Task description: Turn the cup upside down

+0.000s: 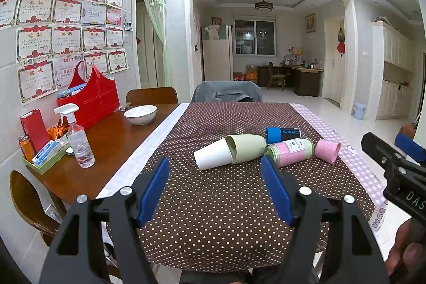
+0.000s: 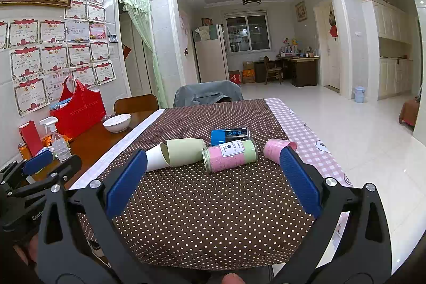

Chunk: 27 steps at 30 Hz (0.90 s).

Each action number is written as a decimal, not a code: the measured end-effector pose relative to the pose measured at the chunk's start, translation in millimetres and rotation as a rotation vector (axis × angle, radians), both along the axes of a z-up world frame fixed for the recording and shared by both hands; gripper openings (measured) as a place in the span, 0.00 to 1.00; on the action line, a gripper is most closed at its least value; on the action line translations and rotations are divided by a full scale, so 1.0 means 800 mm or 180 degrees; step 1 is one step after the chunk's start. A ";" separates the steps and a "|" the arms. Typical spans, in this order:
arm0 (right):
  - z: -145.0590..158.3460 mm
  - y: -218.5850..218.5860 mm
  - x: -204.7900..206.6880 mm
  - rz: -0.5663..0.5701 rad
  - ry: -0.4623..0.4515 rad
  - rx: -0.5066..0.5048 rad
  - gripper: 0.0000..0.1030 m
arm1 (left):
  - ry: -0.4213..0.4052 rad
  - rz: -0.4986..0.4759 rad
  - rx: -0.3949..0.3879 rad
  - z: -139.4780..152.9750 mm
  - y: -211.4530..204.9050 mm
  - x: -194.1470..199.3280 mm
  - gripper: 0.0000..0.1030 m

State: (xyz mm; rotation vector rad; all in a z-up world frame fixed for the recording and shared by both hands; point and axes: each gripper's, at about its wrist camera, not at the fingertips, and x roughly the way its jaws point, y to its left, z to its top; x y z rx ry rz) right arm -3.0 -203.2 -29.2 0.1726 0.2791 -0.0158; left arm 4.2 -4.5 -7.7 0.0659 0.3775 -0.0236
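At the table's left we see a spray bottle (image 1: 80,143), a red bag (image 1: 91,95) and a white bowl (image 1: 140,113) on bare wood, well apart from the work. On the dotted cloth (image 1: 213,204) five cups lie on their sides in a loose row. From the left: a white cup (image 1: 213,156), its narrow end tucked into the mouth of a green cup (image 1: 246,148); a glass cup (image 1: 290,151) with a pink-and-green sleeve; behind it a blue-and-black cup (image 1: 282,133); and at the right a pink cup (image 1: 327,151). None stands upright or inverted, so we judge the flipping not yet begun.

Our left gripper (image 1: 215,190) hangs above the cloth's near part, jaws spread wide and empty. Our right gripper (image 2: 213,177) is likewise wide and empty. All the cups lie ahead of both.

The relation that matters: each cup's long axis runs roughly across our view, left to right. The white and green cups lie ahead of the left gripper; the pink cup sits just beyond the right gripper's right finger (image 2: 300,177). Which cup is meant first we cannot tell.
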 end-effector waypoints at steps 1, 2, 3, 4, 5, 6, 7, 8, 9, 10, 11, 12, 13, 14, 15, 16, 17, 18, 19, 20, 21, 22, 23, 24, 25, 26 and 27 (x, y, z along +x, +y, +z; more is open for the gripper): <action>0.001 0.000 -0.001 0.0000 0.0004 0.0000 0.94 | -0.0001 -0.0001 -0.0002 0.001 0.000 0.000 0.68; 0.000 0.000 0.000 -0.0001 0.0001 0.0000 0.94 | -0.0003 -0.0006 -0.0001 0.001 0.000 -0.001 0.68; 0.001 -0.001 -0.001 -0.0003 0.0001 -0.0001 0.94 | -0.0006 -0.0011 -0.0001 0.001 -0.001 -0.002 0.68; 0.000 0.000 0.000 -0.0003 0.0003 -0.0002 0.94 | -0.0008 -0.0014 -0.0001 0.001 -0.001 -0.002 0.68; 0.001 0.000 -0.001 -0.0004 0.0004 -0.0001 0.94 | -0.0009 -0.0018 -0.0002 0.001 -0.002 -0.002 0.68; 0.001 -0.001 -0.001 -0.0004 0.0005 0.0002 0.94 | -0.0011 -0.0020 -0.0005 0.001 -0.002 -0.002 0.68; 0.001 0.000 0.000 -0.0003 0.0005 0.0000 0.94 | -0.0012 -0.0020 -0.0006 0.001 -0.002 -0.002 0.68; 0.001 0.000 0.000 -0.0003 0.0006 -0.0002 0.94 | -0.0013 -0.0018 -0.0006 0.001 -0.002 -0.003 0.68; 0.001 -0.001 0.000 -0.0003 0.0005 -0.0003 0.94 | -0.0013 -0.0014 -0.0008 0.001 -0.003 -0.002 0.68; 0.000 -0.001 0.000 -0.0002 0.0003 0.0000 0.94 | -0.0013 -0.0012 -0.0006 0.000 -0.003 -0.002 0.68; 0.000 -0.001 0.000 -0.0004 0.0003 0.0001 0.94 | -0.0013 -0.0016 -0.0005 0.000 -0.002 -0.003 0.68; 0.001 -0.001 0.000 -0.0004 0.0005 0.0001 0.94 | -0.0015 -0.0016 -0.0005 0.000 -0.003 -0.003 0.68; 0.001 -0.001 0.000 -0.0003 0.0006 -0.0001 0.94 | -0.0014 -0.0017 -0.0008 0.001 -0.002 -0.003 0.68; 0.001 -0.001 -0.001 -0.0002 0.0004 0.0000 0.94 | -0.0012 -0.0018 -0.0008 0.001 -0.001 -0.003 0.68; 0.000 -0.001 0.000 -0.0002 0.0002 0.0000 0.94 | -0.0012 -0.0019 -0.0009 0.001 -0.001 -0.003 0.68; 0.001 -0.001 0.000 -0.0005 0.0003 -0.0001 0.94 | -0.0012 -0.0020 -0.0009 0.001 -0.001 -0.002 0.68; 0.001 -0.002 0.000 -0.0009 0.0006 -0.0001 0.94 | -0.0011 -0.0021 -0.0010 0.001 -0.002 -0.002 0.68; 0.001 -0.004 0.000 -0.0014 0.0008 0.0002 0.94 | -0.0010 -0.0020 -0.0011 0.001 -0.001 -0.002 0.68; 0.002 -0.006 0.000 -0.0021 0.0010 0.0008 0.94 | -0.0010 -0.0021 -0.0012 0.001 -0.001 -0.002 0.68; 0.002 -0.007 0.000 -0.0025 0.0013 0.0011 0.94 | -0.0009 -0.0021 -0.0012 0.001 -0.002 -0.002 0.68; 0.001 -0.008 0.000 -0.0026 0.0013 0.0014 0.94 | -0.0008 -0.0018 -0.0012 0.001 -0.001 -0.002 0.68; 0.001 -0.009 0.002 -0.0033 0.0013 0.0013 0.94 | -0.0005 -0.0021 -0.0012 0.001 -0.002 -0.002 0.68; 0.001 -0.009 0.001 -0.0039 0.0011 0.0009 0.94 | -0.0003 -0.0023 -0.0012 0.001 -0.003 -0.001 0.68; 0.001 -0.009 0.000 -0.0040 0.0012 0.0007 0.94 | -0.0002 -0.0025 -0.0013 0.000 -0.004 -0.001 0.68; 0.002 -0.010 0.000 -0.0034 0.0012 0.0008 0.94 | -0.0004 -0.0023 -0.0013 0.000 -0.003 -0.001 0.68; 0.001 -0.010 0.000 -0.0037 0.0005 0.0008 0.94 | -0.0005 -0.0024 -0.0013 0.000 -0.003 -0.001 0.68; 0.002 -0.010 0.000 -0.0037 0.0001 0.0002 0.94 | -0.0004 -0.0025 -0.0012 -0.001 -0.004 -0.001 0.68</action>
